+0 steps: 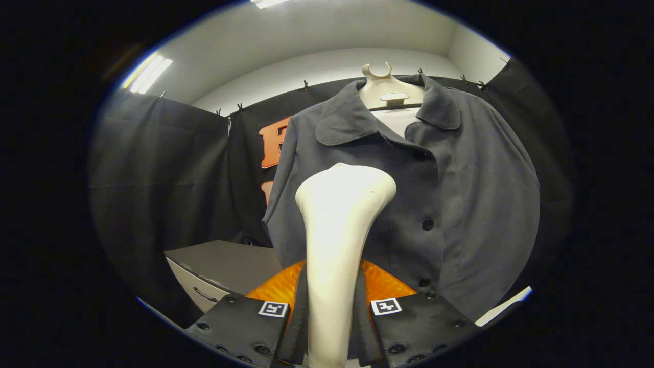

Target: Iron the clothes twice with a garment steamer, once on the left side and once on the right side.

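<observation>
Tongs (332, 317) clamp steamer (340, 225) (white) before grey jacket (460, 194).

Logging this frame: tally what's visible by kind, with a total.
Garment steamer, handle gripped between the gripper fingers, head against the jacket's front: 1
Grey jacket: 1
White hanger form holding the jacket: 1
Grey drawer cabinet beside the jacket: 1
Total: 4
</observation>
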`<state>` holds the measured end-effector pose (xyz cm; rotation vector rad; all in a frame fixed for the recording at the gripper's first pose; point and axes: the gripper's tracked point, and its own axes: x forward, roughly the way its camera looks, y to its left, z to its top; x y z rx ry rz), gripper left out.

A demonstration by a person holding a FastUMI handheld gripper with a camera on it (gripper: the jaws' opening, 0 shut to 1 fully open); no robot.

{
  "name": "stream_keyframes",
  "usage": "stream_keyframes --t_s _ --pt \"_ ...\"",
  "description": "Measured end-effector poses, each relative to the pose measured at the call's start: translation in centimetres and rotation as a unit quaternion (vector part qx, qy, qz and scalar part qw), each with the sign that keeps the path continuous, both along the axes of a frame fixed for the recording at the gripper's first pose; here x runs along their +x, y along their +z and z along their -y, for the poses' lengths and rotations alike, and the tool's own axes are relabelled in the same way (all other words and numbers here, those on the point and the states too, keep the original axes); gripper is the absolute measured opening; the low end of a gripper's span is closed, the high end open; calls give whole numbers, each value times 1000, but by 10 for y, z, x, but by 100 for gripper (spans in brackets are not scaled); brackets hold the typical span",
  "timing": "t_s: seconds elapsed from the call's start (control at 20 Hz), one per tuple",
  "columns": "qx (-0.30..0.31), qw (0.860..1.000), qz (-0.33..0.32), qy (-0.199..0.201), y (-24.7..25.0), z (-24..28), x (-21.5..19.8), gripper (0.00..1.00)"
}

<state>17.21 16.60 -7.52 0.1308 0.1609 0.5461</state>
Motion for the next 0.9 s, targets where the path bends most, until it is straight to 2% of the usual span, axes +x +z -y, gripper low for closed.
stream_keyframes --t_s 0.4,0.9 --pt "-11 1000 -27 -2 -32 10 -17 45" --pt "-29 997 -65 14 -86 18 -53 45"
